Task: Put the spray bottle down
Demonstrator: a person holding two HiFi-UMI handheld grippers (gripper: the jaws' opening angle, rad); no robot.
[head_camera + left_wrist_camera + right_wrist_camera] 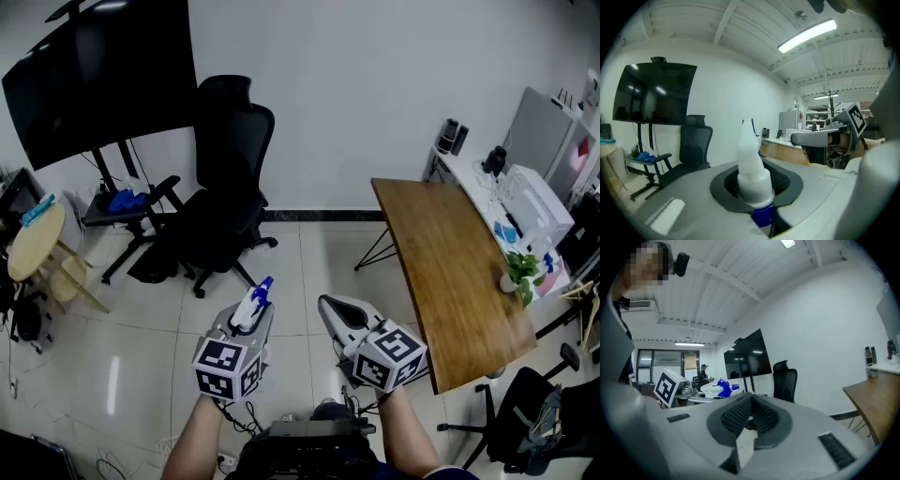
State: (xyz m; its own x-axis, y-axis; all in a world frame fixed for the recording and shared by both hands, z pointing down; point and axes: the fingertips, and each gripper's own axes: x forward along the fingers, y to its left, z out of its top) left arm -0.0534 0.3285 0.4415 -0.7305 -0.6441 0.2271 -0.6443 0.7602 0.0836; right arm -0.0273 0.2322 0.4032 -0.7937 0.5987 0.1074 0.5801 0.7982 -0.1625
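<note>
**Bottle not down yet, held in the left gripper over open floor**

Far left was a small round table [33, 242] with a light wood top. Next to it stood a big glossy black screen [94, 84] on a stand and a black high-back office chair [225, 178] on castors. The floor [141, 347] was pale shiny tile.

The left gripper [247, 326] was clamped on the spray bottle [255, 302]. Its jaws were narrow, with the dark ribbed pads pressing the bottle's white plastic. The bottle was smooth and tapered, white with blue parts, and stuck out forward past the jaws. It was carried roughly level, up in the air, with only floor below and no contact with any surface.

The right gripper [328, 306] sat just beside it. Its jaws were closed together with nothing between them. It had the same grey shell and the same dark gridded pads.

To the right was a long wooden table [450, 272], a flat brown slab on thin black legs, bare at the near end. A small green plant [520, 272] in a white pot stood by its right edge. A white boxy printer [534, 202] sat beyond it.

My read is that nothing of the put-down was done. What was left: bring the bottle over a surface (the table looked the likely one, well apart from it), lower it and open the jaws.
</note>
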